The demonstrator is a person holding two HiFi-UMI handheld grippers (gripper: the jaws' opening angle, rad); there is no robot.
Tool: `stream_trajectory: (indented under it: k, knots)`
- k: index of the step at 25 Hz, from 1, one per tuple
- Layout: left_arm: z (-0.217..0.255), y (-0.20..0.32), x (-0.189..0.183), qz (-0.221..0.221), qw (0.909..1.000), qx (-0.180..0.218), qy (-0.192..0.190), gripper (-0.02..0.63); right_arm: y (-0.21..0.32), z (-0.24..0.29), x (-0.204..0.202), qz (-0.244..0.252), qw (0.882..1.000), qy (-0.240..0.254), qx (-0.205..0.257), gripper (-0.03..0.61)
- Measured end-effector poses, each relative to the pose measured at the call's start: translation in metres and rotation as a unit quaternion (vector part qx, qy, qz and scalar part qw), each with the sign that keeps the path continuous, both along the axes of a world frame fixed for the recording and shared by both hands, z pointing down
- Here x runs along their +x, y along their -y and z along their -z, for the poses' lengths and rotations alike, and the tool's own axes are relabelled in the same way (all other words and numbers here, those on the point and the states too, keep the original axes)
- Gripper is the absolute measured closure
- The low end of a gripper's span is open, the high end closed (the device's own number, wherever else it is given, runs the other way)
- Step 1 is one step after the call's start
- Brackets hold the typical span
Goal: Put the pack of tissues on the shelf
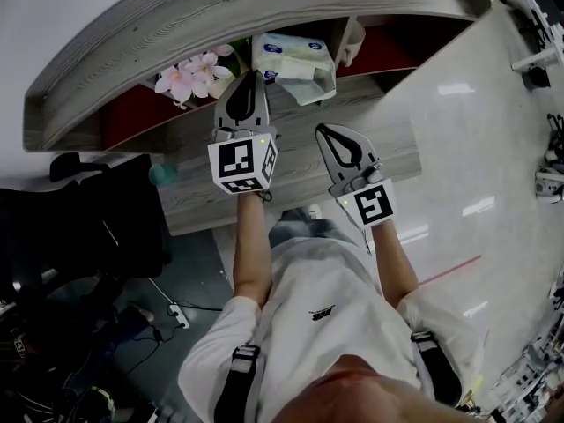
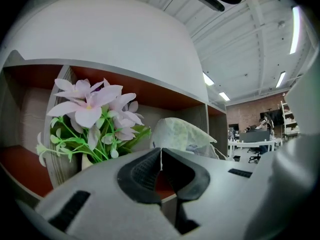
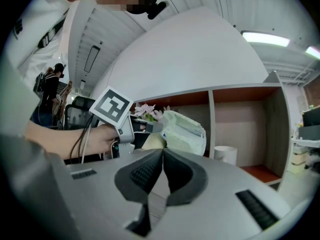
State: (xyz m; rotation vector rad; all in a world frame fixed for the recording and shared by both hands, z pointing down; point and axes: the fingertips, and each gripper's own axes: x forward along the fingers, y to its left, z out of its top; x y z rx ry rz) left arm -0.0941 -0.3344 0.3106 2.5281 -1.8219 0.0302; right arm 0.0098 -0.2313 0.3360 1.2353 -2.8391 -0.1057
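Observation:
The pale green pack of tissues lies on the grey wooden shelf, in the middle compartment beside pink artificial flowers. My left gripper is shut and empty, its tips just left of the pack and apart from it. In the left gripper view the pack sits behind the closed jaws, with the flowers to its left. My right gripper is also shut and empty, lower and further back over the shelf board. The right gripper view shows the pack and the left gripper's marker cube.
A white cup stands in the compartment right of the pack, past a divider. The shelf unit has a curved top and red back panels. A black office chair stands at the left, and shiny floor lies to the right.

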Motion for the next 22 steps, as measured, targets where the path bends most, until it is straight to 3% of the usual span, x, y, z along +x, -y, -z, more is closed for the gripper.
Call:
stream_trajectory:
  k: [6, 22]
  knots:
    - [-0.006, 0.017, -0.003, 0.023, 0.9997, -0.009, -0.006, 0.581, 0.011, -0.003, 0.001, -0.009, 1.000, -0.005, -0.007, 0.551]
    - [-0.035, 0.031, -0.005, 0.058, 0.9958, -0.059, 0.040, 0.580, 0.036, -0.005, 0.001, -0.016, 1.000, -0.002, -0.006, 0.551]
